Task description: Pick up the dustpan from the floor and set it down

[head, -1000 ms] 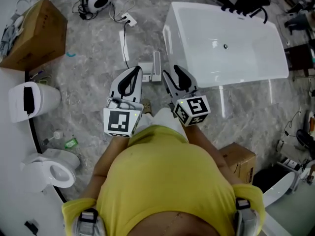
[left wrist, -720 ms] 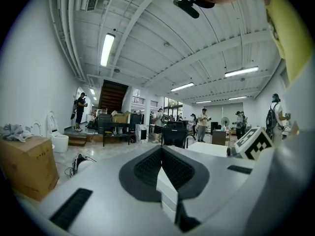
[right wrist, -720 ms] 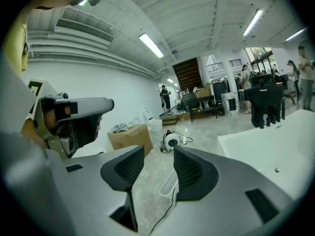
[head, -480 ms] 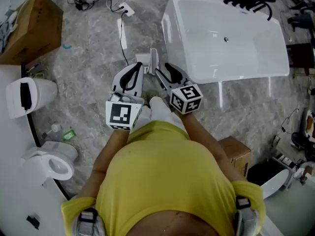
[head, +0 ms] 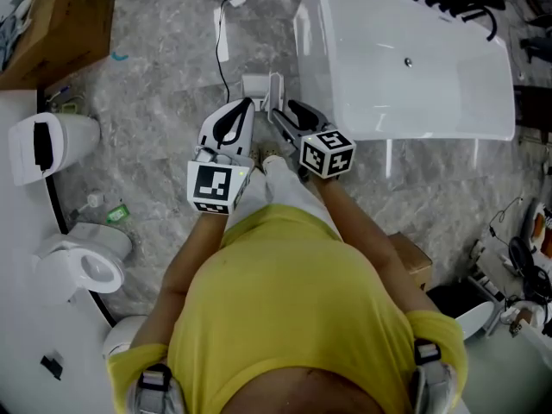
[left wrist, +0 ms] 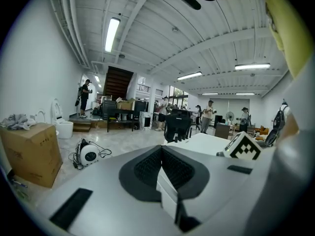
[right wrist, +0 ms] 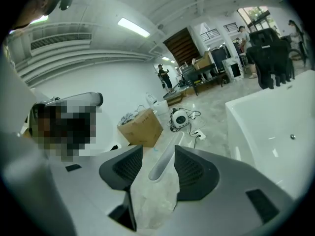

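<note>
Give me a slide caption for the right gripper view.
Right gripper, jaws opening around the white dustpan handle beside a bathtub.

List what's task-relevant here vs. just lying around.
Job in hand:
- dustpan, on the floor
- right gripper, fingers opening, the dustpan's handle between them, not gripped

Lying about:
- bathtub
- cardboard box
- toilet

Floor (head: 164, 102): grey veined stone, polished, faint sheen.
Bathtub (head: 362, 102): white, smooth, glossy.
Cardboard box (head: 60, 15): brown, matt.
Dustpan (right wrist: 166, 157) handle: pale, smooth plastic, slight gloss.
Left gripper (left wrist: 161, 150): matt grey plastic shell, black ribbed pads.
Shirt (head: 285, 300): yellow cloth.
Toilet (head: 82, 270): glossy white.
</note>
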A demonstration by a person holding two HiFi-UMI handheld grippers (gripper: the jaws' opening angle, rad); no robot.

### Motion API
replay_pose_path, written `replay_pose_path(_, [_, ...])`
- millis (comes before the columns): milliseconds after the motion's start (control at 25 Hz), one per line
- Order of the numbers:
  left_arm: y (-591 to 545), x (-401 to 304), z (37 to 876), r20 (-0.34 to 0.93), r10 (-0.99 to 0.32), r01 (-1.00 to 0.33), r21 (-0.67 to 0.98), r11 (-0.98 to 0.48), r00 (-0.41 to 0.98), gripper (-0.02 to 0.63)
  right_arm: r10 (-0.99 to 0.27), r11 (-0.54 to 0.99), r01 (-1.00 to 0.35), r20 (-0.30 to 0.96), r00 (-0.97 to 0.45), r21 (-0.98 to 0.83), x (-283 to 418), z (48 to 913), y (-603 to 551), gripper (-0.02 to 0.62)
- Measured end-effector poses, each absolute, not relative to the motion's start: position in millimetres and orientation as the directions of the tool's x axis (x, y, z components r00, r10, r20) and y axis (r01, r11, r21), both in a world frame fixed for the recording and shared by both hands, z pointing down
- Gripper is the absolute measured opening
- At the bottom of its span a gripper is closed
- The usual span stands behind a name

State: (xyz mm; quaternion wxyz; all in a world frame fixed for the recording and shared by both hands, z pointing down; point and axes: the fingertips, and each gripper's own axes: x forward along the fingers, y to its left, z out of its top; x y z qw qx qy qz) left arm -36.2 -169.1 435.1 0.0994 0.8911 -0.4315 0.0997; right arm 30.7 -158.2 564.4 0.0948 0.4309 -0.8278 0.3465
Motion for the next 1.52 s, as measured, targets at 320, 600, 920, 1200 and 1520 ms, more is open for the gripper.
replay_pose_path(320, [-172.9,-40.4,452.3,0.317,-0.740,-0.797,0.102,-0.596,0.594,0.002,-0.545,0.194,-0.584,0.409,-0.732,-0.788,23.3,603.1,-175.2,0.267])
replay_pose_path(600, [-172.5,-51.8,455.0,0.336,-0.746,-0.809,0.098,-0.580,0.576,0.002,-0.436,0.152,-0.420,0.321,-0.841,-0.895,6.7,617.8,-183.1,0.268])
replay_pose_path(920, [-168.7,-54.3,456.2,0.347,-0.751,-0.818,0.093,-0.568,0.561,0.002,-0.326,0.205,-0.348,0.272,-0.906,-0.915,-12.2,611.2,-188.3,0.130])
replay_pose_path(1200, [-169.0,-56.2,451.8,0.340,-0.763,-0.826,0.084,-0.557,0.549,0.002,-0.331,0.230,-0.336,0.251,-0.909,-0.913,-9.3,590.5,-197.5,0.130])
replay_pose_path(1520, [-172.4,-59.5,444.9,0.317,-0.775,-0.831,0.087,-0.550,0.546,0.002,-0.337,0.277,-0.273,0.173,-0.926,-0.921,-10.0,517.1,-187.6,0.143])
